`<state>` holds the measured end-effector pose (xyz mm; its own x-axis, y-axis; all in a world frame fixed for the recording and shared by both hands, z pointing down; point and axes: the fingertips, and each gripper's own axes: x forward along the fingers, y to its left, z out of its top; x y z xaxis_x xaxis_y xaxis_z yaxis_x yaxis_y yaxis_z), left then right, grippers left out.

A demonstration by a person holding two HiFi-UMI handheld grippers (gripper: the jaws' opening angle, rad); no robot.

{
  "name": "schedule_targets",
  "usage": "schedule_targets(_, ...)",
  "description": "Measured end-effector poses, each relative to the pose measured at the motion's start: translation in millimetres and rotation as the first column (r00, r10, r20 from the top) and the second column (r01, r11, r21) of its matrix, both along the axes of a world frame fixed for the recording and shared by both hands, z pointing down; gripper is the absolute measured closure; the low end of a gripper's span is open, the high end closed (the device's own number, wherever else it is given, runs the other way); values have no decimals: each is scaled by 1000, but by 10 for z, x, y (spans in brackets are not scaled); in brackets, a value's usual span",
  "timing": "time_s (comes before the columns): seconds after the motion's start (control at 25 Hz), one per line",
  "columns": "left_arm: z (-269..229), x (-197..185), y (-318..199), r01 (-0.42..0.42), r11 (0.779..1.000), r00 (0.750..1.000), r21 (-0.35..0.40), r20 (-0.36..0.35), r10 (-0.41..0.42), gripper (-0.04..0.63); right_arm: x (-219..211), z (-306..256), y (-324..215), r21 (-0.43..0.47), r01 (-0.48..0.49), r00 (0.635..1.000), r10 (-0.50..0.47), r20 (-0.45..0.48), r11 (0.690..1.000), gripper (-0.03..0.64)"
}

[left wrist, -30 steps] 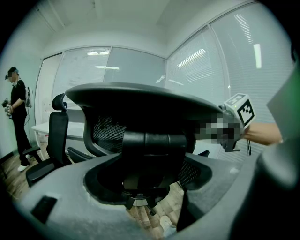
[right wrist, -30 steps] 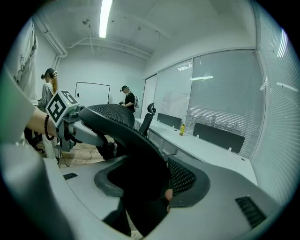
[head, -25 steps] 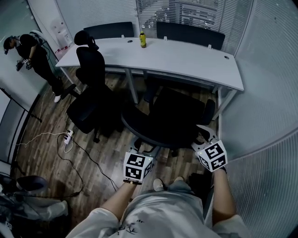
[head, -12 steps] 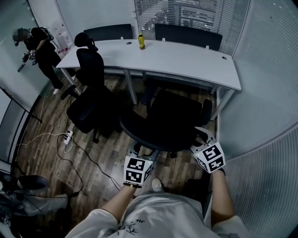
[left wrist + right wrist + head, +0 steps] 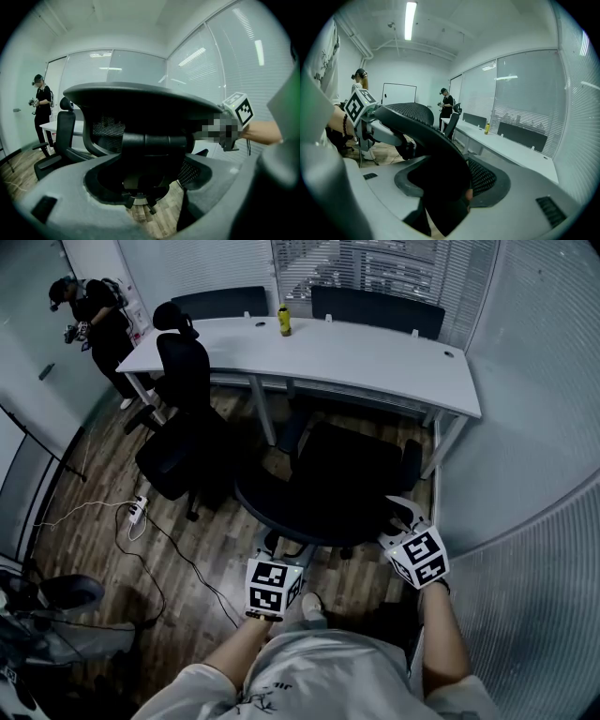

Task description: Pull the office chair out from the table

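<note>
A black mesh office chair (image 5: 342, 479) stands in front of the white table (image 5: 375, 357), its back turned to me. My left gripper (image 5: 273, 563) is shut on the left part of the backrest's top rim (image 5: 140, 96), with the black frame bar (image 5: 152, 140) between its grey jaws (image 5: 145, 164). My right gripper (image 5: 401, 521) is shut on the rim's right end, and dark mesh (image 5: 436, 150) fills the gap between its jaws (image 5: 445, 187). Each gripper view shows the other gripper's marker cube (image 5: 237, 109) (image 5: 359, 106).
A second black chair (image 5: 183, 418) stands at the table's left end. A yellow bottle (image 5: 283, 322) is on the table's far edge. A person (image 5: 94, 310) stands far left. Cables and a power strip (image 5: 138, 512) lie on the wood floor. Glass walls (image 5: 534, 456) close the right side.
Both grippers and the chair have come back toward me a little, so the gap to the table has widened. The person at far left has walked further off.
</note>
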<state>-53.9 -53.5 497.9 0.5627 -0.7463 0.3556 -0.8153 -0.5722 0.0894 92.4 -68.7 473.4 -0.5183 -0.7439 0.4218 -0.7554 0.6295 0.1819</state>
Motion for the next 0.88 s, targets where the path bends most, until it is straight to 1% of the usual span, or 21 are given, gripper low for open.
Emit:
schedule_targets(0.6,-62,-70,673,34,999,999,-8,-4,-34,272,-75,-72,617,-4,28,1000,-28,2,1000,409)
schedule_targets(0.88,-101,-118,999,55,998,998,1,-9,-55,272,-120,-97,925,4,44,999,-44,18,999,410)
